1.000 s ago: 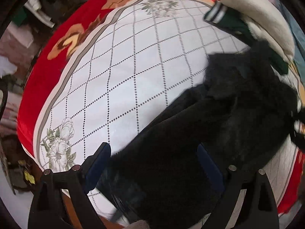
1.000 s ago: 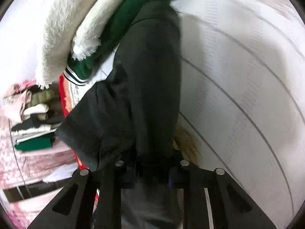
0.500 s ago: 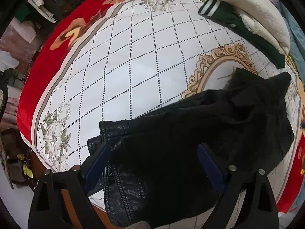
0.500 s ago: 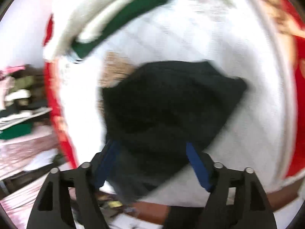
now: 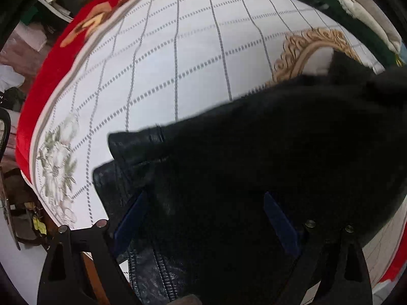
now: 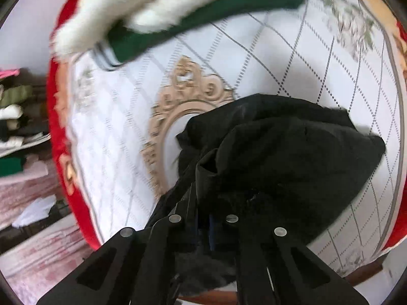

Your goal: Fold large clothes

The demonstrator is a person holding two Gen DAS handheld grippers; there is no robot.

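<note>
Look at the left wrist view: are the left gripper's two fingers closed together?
No, the left gripper is open, its blue pads standing wide apart over the black jacket.

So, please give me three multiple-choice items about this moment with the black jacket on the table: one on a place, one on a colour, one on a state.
1. Where does the green and white garment lie?
A. on top of the black jacket
B. at the far edge of the table, apart from the black jacket
C. on the floor

2. What colour is the border of the tablecloth?
A. blue
B. yellow
C. red

3. How do the jaws of the left gripper stand?
A. wide apart over the black jacket
B. pressed together on nothing
C. clamped on the tablecloth

Answers:
1 B, white cloth shows between it and the black jacket.
2 C, a red band runs round the rim.
3 A, both blue pads stand far apart.
</note>
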